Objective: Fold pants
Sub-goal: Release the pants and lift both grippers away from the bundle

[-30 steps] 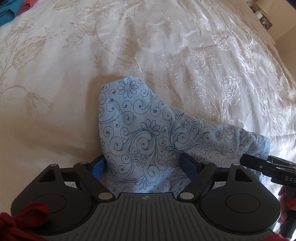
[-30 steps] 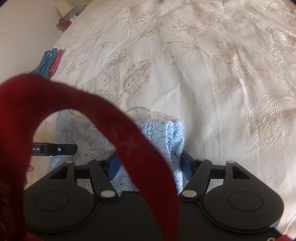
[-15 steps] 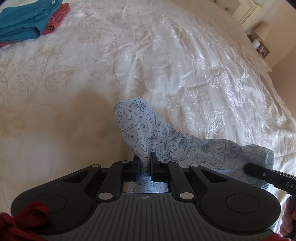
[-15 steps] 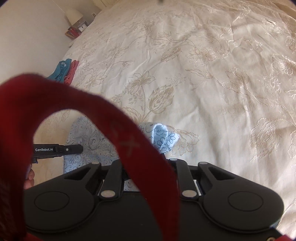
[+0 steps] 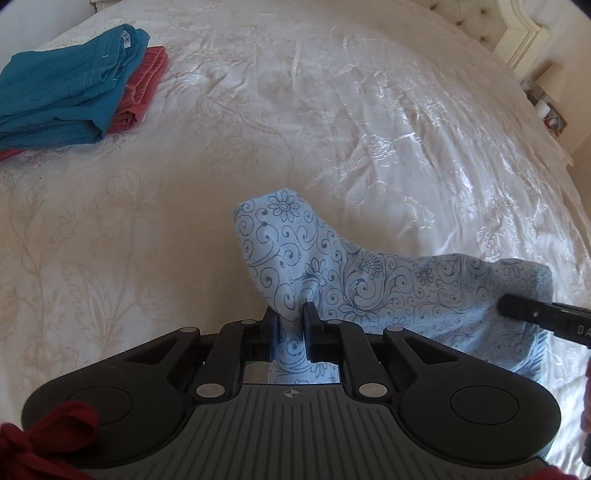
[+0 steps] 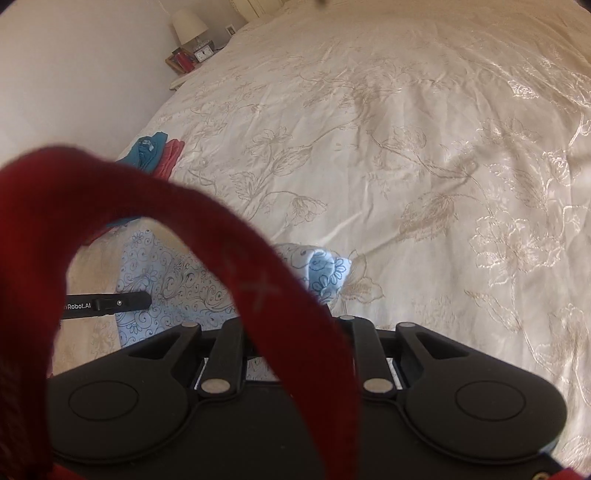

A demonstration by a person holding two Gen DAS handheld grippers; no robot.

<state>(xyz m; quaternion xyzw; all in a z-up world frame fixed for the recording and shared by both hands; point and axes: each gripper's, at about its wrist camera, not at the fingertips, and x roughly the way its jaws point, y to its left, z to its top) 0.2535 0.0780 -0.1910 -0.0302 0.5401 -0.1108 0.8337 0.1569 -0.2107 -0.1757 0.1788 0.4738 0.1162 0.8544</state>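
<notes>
The pants (image 5: 369, 288) are light blue with a dark floral swirl print, bunched over a cream bedspread (image 5: 332, 110). My left gripper (image 5: 290, 325) is shut on a pinch of their fabric. In the right wrist view the pants (image 6: 328, 269) show in front of my right gripper (image 6: 295, 332), whose fingertips are hidden behind a red strap (image 6: 258, 280); its linkage arms stand drawn in and fabric comes out between them. The right gripper also shows in the left wrist view (image 5: 543, 317) at the cloth's right end.
A folded teal garment (image 5: 62, 92) lies on a folded red one (image 5: 144, 88) at the bed's far left. They also show in the right wrist view (image 6: 155, 151). A nightstand with a lamp (image 6: 188, 29) stands by the wall.
Both grippers were open around the cloth a second ago and have shut on it. Both have since lifted, so more of the bed shows.
</notes>
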